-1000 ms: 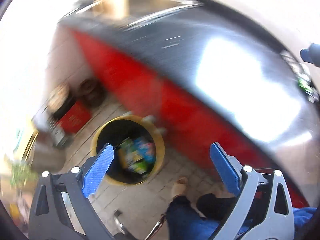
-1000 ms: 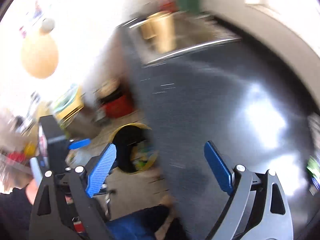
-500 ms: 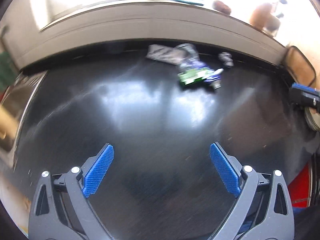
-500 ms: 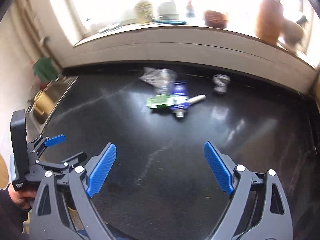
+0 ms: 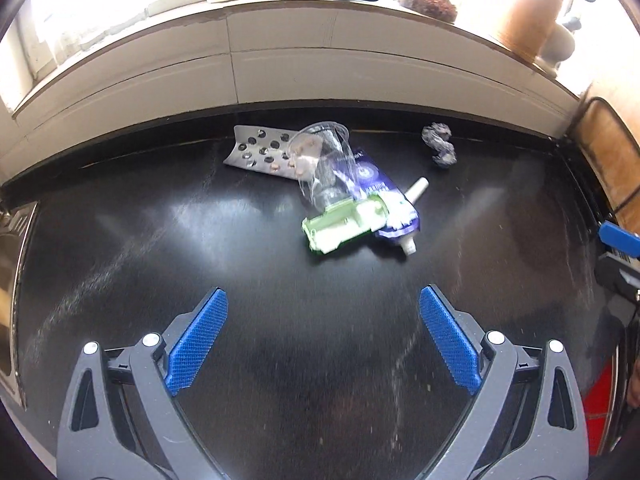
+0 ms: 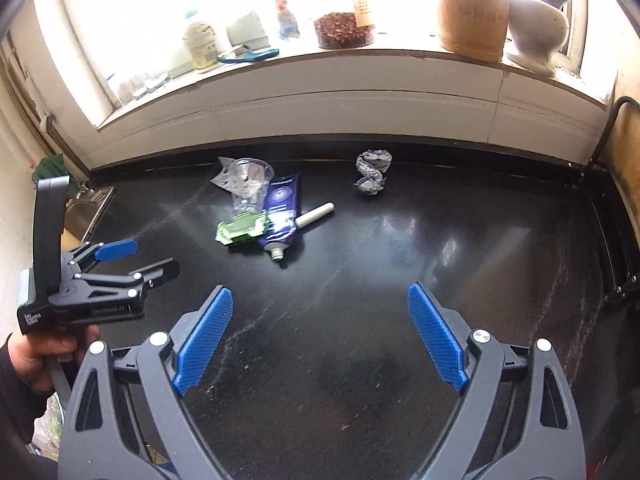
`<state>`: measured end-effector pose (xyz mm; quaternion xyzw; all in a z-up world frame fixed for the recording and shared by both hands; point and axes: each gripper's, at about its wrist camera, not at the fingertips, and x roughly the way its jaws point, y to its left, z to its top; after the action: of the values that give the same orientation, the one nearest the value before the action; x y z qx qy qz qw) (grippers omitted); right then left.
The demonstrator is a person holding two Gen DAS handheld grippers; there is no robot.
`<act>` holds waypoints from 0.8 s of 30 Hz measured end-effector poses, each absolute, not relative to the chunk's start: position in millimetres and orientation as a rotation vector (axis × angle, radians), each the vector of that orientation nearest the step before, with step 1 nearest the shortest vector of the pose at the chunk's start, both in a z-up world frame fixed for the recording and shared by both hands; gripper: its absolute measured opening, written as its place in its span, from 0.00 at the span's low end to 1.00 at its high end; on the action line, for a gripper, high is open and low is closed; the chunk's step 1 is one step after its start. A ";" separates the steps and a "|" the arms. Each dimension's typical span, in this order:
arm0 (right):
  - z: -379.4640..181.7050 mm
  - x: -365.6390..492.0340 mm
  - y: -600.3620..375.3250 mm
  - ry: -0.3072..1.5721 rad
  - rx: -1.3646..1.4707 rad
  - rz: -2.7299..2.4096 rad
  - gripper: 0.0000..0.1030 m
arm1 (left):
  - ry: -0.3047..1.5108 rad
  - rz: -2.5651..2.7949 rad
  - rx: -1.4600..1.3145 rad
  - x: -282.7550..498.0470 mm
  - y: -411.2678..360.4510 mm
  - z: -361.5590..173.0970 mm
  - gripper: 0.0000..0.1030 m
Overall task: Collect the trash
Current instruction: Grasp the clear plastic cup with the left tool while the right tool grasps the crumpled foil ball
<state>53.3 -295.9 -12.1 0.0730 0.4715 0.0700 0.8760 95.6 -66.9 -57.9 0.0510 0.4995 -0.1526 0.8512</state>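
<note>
Trash lies in a pile near the back of a black counter (image 5: 160, 264): a silver blister pack (image 5: 256, 152), a clear plastic cup (image 5: 324, 164) on its side, a purple tube (image 5: 384, 208), a green plastic case (image 5: 344, 228) and a white stick (image 5: 418, 189). A crumpled foil ball (image 5: 439, 146) lies apart to the right. The pile also shows in the right wrist view, with the cup (image 6: 248, 184), tube (image 6: 280, 208), green case (image 6: 242, 230) and foil ball (image 6: 373, 172). My left gripper (image 5: 323, 344) and right gripper (image 6: 320, 334) are open and empty, short of the pile.
A white tiled ledge (image 6: 320, 104) and windowsill with jars, a wooden pot (image 6: 472, 4) and a white vase (image 6: 538, 28) run behind the counter. A steel sink (image 6: 86, 210) lies at the left. The left gripper body (image 6: 96, 276) shows at the right wrist view's left.
Both views swung from the yellow bin on the floor up to the counter. Over the last half second both grippers moved closer to the trash pile. Both stayed open.
</note>
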 end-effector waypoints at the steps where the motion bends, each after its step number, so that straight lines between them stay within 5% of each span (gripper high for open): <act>1: -17.3 63.5 -299.8 0.994 0.151 0.144 0.84 | 1.054 -0.311 0.108 104.5 -70.9 -60.4 0.91; 12: -88.9 184.2 -321.8 1.101 0.135 0.133 0.82 | 1.106 -0.262 0.160 204.9 -114.8 -109.2 0.91; 20: -137.3 255.2 -320.5 1.150 0.071 0.110 0.63 | 1.124 -0.260 0.137 227.4 -112.1 -127.3 0.90; 22: -140.6 261.7 -317.3 1.139 0.051 0.114 0.56 | 1.123 -0.260 0.132 229.7 -110.7 -129.0 0.85; 24: -140.3 263.8 -313.0 1.132 0.025 0.115 0.37 | 1.130 -0.274 0.122 232.7 -107.6 -131.4 0.70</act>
<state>263.8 -313.0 -140.3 0.0117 0.5357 0.0543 0.8426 232.7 -107.6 -131.4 0.0578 0.5335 -0.1294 0.8338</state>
